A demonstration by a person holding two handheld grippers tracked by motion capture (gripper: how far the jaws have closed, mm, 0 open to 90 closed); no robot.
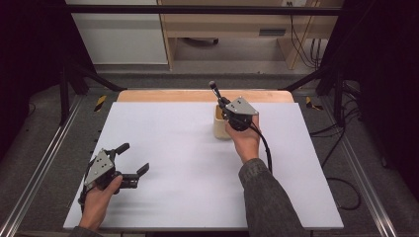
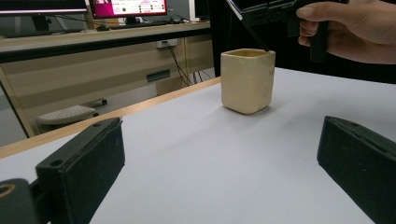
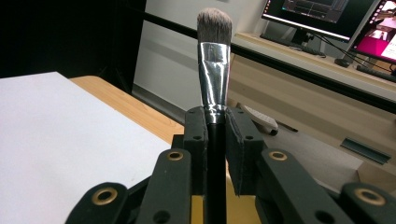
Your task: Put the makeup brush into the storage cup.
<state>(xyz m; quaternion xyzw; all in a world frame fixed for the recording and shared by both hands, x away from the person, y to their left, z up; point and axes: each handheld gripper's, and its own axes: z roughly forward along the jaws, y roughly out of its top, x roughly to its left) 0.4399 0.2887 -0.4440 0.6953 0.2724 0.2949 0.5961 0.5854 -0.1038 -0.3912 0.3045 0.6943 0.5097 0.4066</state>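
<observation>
Your right gripper (image 1: 221, 101) is clamped on the brush (image 3: 214, 60), bristles up, long axis near vertical, directly above the cream cup (image 1: 221, 127). The cup stands right of table centre, toward 12 o'clock, near the far edge of the white mat (image 1: 163, 148). Your left gripper (image 1: 132, 160), jaws wide and empty, lies well apart at 7 o'clock. Lower straight down; room is open all around.

My left gripper (image 1: 132, 159) rests low near the table's front left corner, its black jaws spread wide. My right gripper (image 3: 215, 126) is raised farther out, forearm extended, jaws clamped tight, the wrist tilting it upward and away.
</observation>
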